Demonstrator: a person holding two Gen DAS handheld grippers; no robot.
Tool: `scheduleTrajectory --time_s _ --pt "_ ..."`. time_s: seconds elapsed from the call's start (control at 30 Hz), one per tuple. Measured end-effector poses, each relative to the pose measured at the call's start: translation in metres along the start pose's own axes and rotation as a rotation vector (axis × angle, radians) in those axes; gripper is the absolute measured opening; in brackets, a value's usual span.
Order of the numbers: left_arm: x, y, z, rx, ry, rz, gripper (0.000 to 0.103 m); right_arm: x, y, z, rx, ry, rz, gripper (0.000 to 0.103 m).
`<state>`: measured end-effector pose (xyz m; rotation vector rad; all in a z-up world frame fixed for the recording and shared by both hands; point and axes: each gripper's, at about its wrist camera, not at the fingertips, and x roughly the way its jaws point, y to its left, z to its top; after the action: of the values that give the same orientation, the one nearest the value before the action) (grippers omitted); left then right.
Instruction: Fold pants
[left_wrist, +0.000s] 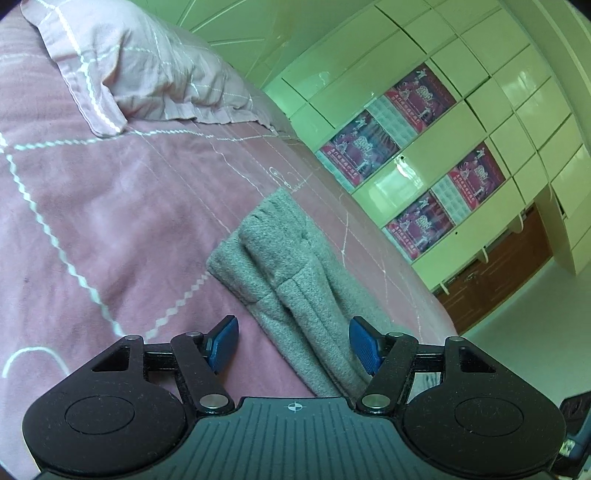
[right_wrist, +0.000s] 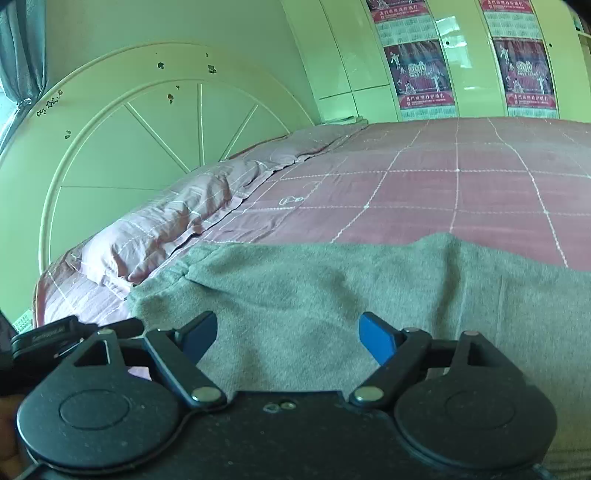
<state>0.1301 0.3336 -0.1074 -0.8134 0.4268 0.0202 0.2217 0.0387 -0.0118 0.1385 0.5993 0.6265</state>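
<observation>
While the left wrist view tilts across the bed, the grey fleece pants (left_wrist: 295, 280) lie bunched on the pink checked bedspread (left_wrist: 92, 221), close to the bed's far edge, running from a ribbed waistband or cuff end (can't tell which) down toward the camera. Left gripper (left_wrist: 293, 345) has its jaws apart; one blue pad (left_wrist: 364, 349) sits over the near strip of fabric, the other over bare bedspread, neither pressing, so nothing is gripped. My read: it straddles the cloth edge that way to be lined up for a pinch on that near end. A pillow (left_wrist: 140, 70) sits at the top, well apart from the pants, and the cream wardrobe (left_wrist: 480, 110) with calendar posters stands beyond the bed, so neither interferes. In the right wrist view, the same pants (right_wrist: 332, 295) spread wide across the near foreground, one raised wrinkle at the far edge, bedspread (right_wrist: 443, 192) flat behind it. Right gripper (right_wrist: 288, 338) is also spread wide, both pads over the fleece with no fold pinched between them; whether the pads touch the cloth from above I can't tell. Judging by the pose, it hangs over the broad middle to pick a grab point. Pants look half gathered, not squared, so folding is not finished. Fleece is thick and floppy; a shallow pinch could catch only one layer. The round headboard (right_wrist: 147, 140) and pillows (right_wrist: 155, 229) stay clear.
</observation>
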Motion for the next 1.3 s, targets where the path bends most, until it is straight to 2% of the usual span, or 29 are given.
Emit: scheduleTrajectory --time_s 0.07,0.2,0.23,0.27,0.3,0.33,0.43,0.5,0.57,0.67,0.83,0.93,0.97,1.0,1.03,1.07,1.17,1.23,1.3 --pt "0.012 0.004 0.003 -0.033 0.015 -0.018 0.066 -0.003 0.0 -0.004 0.003 0.004 -0.002 0.078" --pt "0.037 0.017 0.018 -0.17 0.008 -0.055 0.065 -0.024 -0.013 -0.003 0.054 -0.026 -0.03 0.078" --pt "0.042 0.016 0.02 -0.176 -0.001 -0.038 0.055 -0.035 -0.023 -0.002 0.078 -0.048 -0.048 0.079" --pt "0.046 0.01 0.022 -0.141 -0.009 0.009 0.033 -0.047 -0.033 -0.002 0.097 -0.072 -0.072 0.079" --pt "0.044 -0.006 0.022 -0.048 -0.046 0.036 0.032 -0.06 -0.044 -0.001 0.105 -0.092 -0.097 0.079" --pt "0.039 -0.025 0.021 0.048 -0.09 0.03 0.032 -0.077 -0.059 0.0 0.109 -0.115 -0.135 0.08" --pt "0.026 -0.084 0.016 0.246 -0.168 -0.038 0.031 -0.122 -0.107 -0.004 0.151 -0.174 -0.258 0.082" --pt "0.025 -0.122 0.011 0.358 -0.179 -0.083 0.031 -0.148 -0.139 -0.009 0.215 -0.202 -0.313 0.082" --pt "0.027 -0.164 0.004 0.461 -0.174 -0.138 0.031 -0.169 -0.165 -0.016 0.277 -0.23 -0.355 0.082" --pt "0.041 -0.225 -0.017 0.597 -0.125 -0.188 0.031 -0.198 -0.196 -0.028 0.377 -0.287 -0.379 0.082" --pt "0.072 -0.319 -0.085 0.804 -0.01 -0.274 0.031 -0.24 -0.237 -0.049 0.51 -0.374 -0.408 0.084" --pt "0.096 -0.366 -0.147 0.874 0.104 -0.349 0.033 -0.254 -0.26 -0.06 0.572 -0.399 -0.398 0.087" --pt "0.107 -0.378 -0.17 0.905 0.183 -0.346 0.046 -0.256 -0.267 -0.063 0.591 -0.403 -0.39 0.087" --pt "0.118 -0.385 -0.19 0.935 0.273 -0.321 0.051 -0.259 -0.276 -0.066 0.621 -0.406 -0.376 0.087" --pt "0.116 -0.389 -0.209 0.967 0.312 -0.295 0.051 -0.261 -0.283 -0.068 0.651 -0.409 -0.351 0.087" --pt "0.107 -0.385 -0.219 0.981 0.302 -0.301 0.051 -0.262 -0.289 -0.071 0.681 -0.411 -0.313 0.087" --pt "0.082 -0.364 -0.209 0.896 0.277 -0.301 0.052 -0.254 -0.299 -0.076 0.744 -0.408 -0.18 0.083" --pt "0.062 -0.34 -0.19 0.855 0.241 -0.261 0.052 -0.239 -0.3 -0.076 0.797 -0.376 -0.066 0.077" --pt "0.048 -0.31 -0.165 0.779 0.22 -0.236 0.053 -0.224 -0.298 -0.076 0.828 -0.325 0.022 0.077"
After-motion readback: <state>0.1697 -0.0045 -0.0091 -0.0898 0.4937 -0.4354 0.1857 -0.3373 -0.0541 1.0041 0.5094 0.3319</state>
